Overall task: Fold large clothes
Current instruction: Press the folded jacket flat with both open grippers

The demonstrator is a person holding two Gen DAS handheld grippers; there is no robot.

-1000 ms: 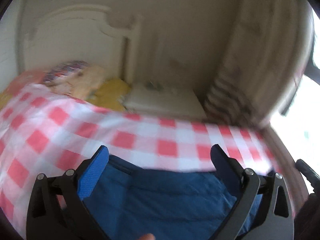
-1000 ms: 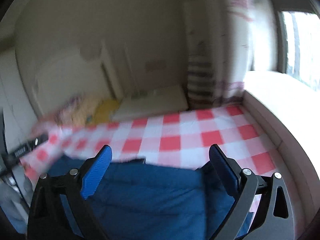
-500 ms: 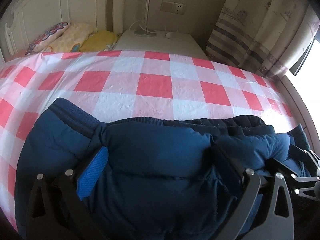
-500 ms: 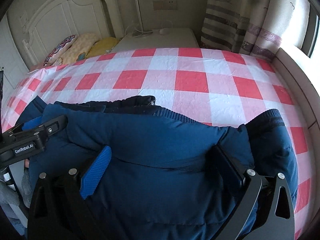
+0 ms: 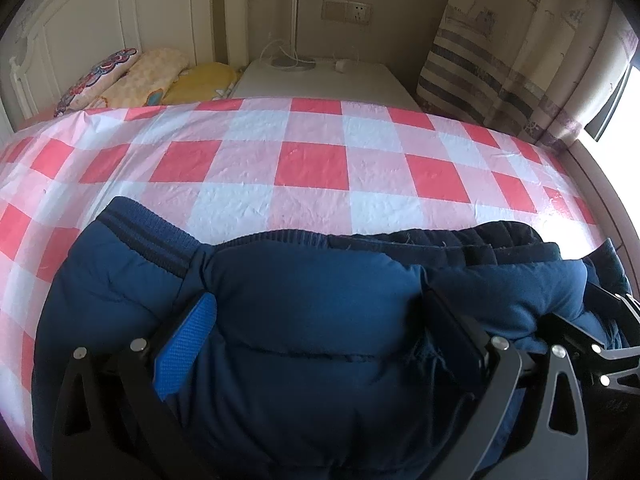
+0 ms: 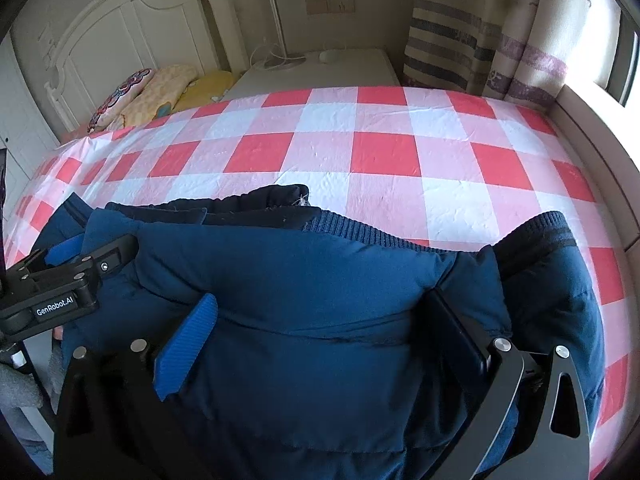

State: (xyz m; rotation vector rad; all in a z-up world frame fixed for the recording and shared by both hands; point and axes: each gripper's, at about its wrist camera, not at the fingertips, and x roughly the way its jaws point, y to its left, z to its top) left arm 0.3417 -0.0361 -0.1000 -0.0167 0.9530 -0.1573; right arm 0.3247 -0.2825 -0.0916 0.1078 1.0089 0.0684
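Observation:
A dark blue puffer jacket (image 5: pixel 312 300) lies bunched on the near side of a bed with a red and white checked cover (image 5: pixel 312 168). It also fills the right wrist view (image 6: pixel 304 280). My left gripper (image 5: pixel 320 320) is open, its fingers pressed down on either side of a padded fold. My right gripper (image 6: pixel 320 316) is open in the same way over the jacket. A ribbed cuff (image 6: pixel 548 228) sticks out at the right, and a dark collar (image 6: pixel 248 204) lies at the far edge. The left gripper's body (image 6: pixel 64 284) shows at the left of the right wrist view.
A white headboard (image 6: pixel 120 40) and several pillows (image 6: pixel 160 92) are at the far left. A white bedside table (image 5: pixel 320 80) with a lamp base stands behind the bed. Striped curtains (image 6: pixel 480 32) and a window ledge (image 6: pixel 592 128) run along the right.
Both grippers have dropped from a raised, blurred view down onto the jacket, which now lies on the bed. Over the last half second they barely moved.

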